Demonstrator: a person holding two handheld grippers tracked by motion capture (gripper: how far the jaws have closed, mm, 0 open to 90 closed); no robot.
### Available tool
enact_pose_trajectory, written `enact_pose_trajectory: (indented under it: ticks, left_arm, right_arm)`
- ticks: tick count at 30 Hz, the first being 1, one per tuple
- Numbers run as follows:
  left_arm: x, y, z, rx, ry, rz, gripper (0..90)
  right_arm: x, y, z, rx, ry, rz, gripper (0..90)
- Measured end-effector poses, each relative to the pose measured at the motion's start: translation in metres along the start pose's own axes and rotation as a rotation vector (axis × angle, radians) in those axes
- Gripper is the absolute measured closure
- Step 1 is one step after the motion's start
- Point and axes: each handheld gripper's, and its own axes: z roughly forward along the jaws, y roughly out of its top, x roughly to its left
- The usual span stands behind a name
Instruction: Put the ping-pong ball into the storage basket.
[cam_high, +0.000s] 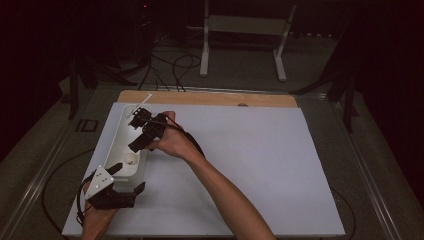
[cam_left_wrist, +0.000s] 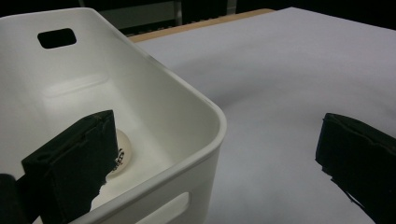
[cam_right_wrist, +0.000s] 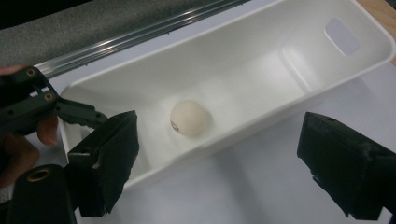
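A long white bin (cam_high: 119, 131) lies along the left side of the white table sheet. A pale ball (cam_right_wrist: 187, 118) with a small printed mark rests on the bin's floor near its near end, also seen as the ball (cam_high: 131, 160) and the ball (cam_left_wrist: 122, 156). My right gripper (cam_high: 140, 134) hovers over the bin, and the right gripper (cam_right_wrist: 219, 130) is open with the ball lying free below, beyond the jaws. My left gripper (cam_left_wrist: 215, 126) is open and straddles the bin's near corner, one jaw inside by the ball and one outside over the sheet. The left gripper (cam_high: 129, 177) sits at the bin's near end.
A wooden strip (cam_high: 210, 98) borders the sheet's far edge. A thin white stick (cam_high: 140, 105) pokes out at the bin's far end. Beyond the table stand a white frame (cam_high: 244, 26) and loose cables (cam_high: 175, 65). The white sheet (cam_high: 260, 160) stretches bare to the right.
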Motion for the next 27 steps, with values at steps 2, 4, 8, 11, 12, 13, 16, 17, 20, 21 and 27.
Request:
enact_pose_trajectory:
  ticks: [2,4,8,11,12,13,16,17,20,21,27]
  left_arm:
    - [0.0,0.0,0.0,0.0,0.0,0.0,0.0]
    - [0.0,0.0,0.0,0.0,0.001,0.0,0.0]
    - [0.0,0.0,0.0,0.0,0.001,0.0,0.0]
    - [0.0,0.0,0.0,0.001,0.001,0.0,0.0]
    - [0.0,0.0,0.0,0.001,0.001,0.0,0.0]
    - [0.0,0.0,0.0,0.002,0.001,0.0,0.0]
    - [0.0,0.0,0.0,0.002,0.001,0.001,0.0]
    - [0.0,0.0,0.0,0.001,0.001,0.001,0.0]
    - [0.0,0.0,0.0,0.0,0.001,0.001,0.0]
    - [0.0,0.0,0.0,0.0,0.001,0.001,0.0]
    - [0.0,0.0,0.0,0.0,0.001,-0.001,0.0]
  right_arm:
    - [-0.001,-0.002,-0.001,-0.001,-0.002,0.001,12.0]
    - [-0.003,-0.005,-0.003,-0.002,-0.003,0.005,12.0]
    - [-0.006,-0.013,-0.008,-0.001,-0.008,0.008,12.0]
    - [-0.008,-0.018,-0.012,-0.006,-0.012,0.01,12.0]
    - [-0.009,-0.019,-0.013,-0.007,-0.012,0.01,12.0]
    - [-0.01,-0.021,-0.014,-0.008,-0.015,0.01,12.0]
    - [-0.011,-0.023,-0.017,-0.009,-0.021,0.013,11.8]
    - [-0.012,-0.025,-0.019,-0.009,-0.02,0.012,11.8]
    - [-0.015,-0.031,-0.026,-0.02,-0.026,0.016,11.5]
    - [-0.015,-0.031,-0.026,-0.02,-0.026,0.016,11.5]
    - [-0.019,-0.043,-0.034,-0.013,-0.037,0.021,10.9]
